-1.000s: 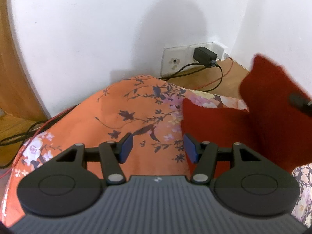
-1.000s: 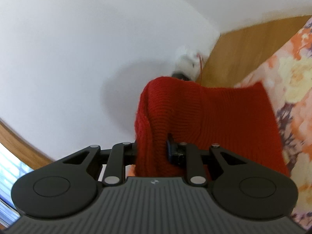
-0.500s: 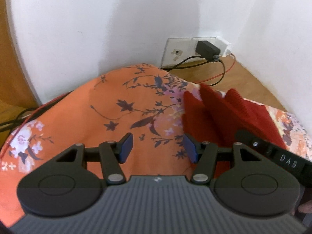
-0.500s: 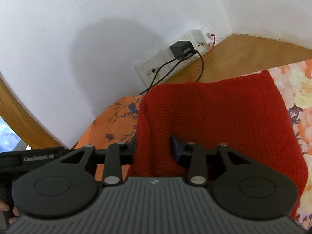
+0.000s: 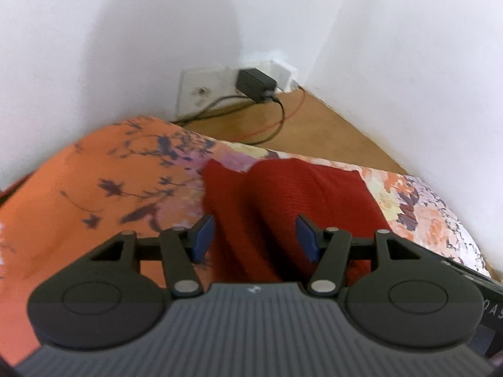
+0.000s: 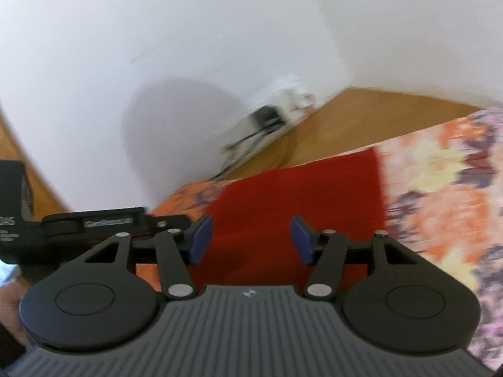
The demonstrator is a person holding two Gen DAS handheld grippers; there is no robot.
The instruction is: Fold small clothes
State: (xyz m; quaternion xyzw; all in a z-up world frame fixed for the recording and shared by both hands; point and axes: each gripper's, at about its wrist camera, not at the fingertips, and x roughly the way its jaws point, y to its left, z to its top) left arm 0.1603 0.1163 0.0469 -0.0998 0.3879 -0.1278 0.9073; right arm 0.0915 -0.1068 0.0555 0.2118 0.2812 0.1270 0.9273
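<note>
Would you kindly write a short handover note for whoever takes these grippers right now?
Left gripper: open, empty, above the red knit.
Right gripper: open, empty, also over the knit; it was shut on it half a second ago.
The knit lies on the floral sheet, near the wall corner with the charger.
Done: one flap laid over; the knit shows two lobes with a crease between them.
Left: check the edges, smooth it, and fold again if needed. Whether other clothes wait cannot be seen.
</note>
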